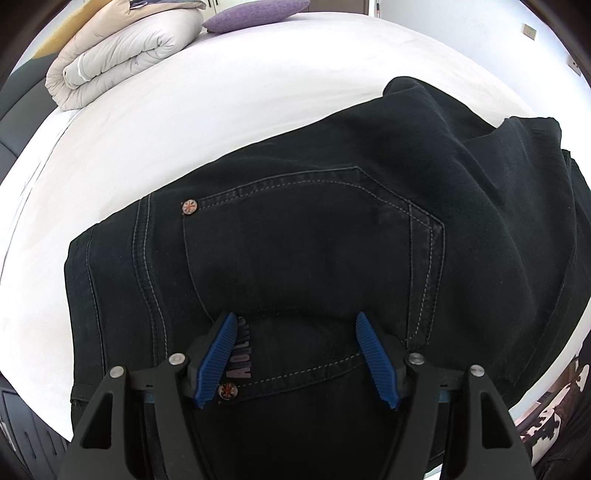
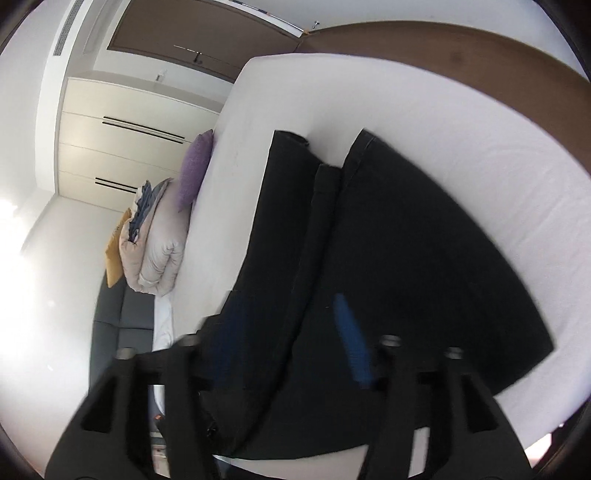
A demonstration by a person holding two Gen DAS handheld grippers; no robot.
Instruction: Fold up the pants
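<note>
Left wrist view: black pants lie folded, pocket up; both grippers' fingers apart.

One pair of black pants, one purple pillow, one rolled duvet — two tools.

right tool: motion-blurred, left pad lost | pants: cut off at bottom edge
</note>
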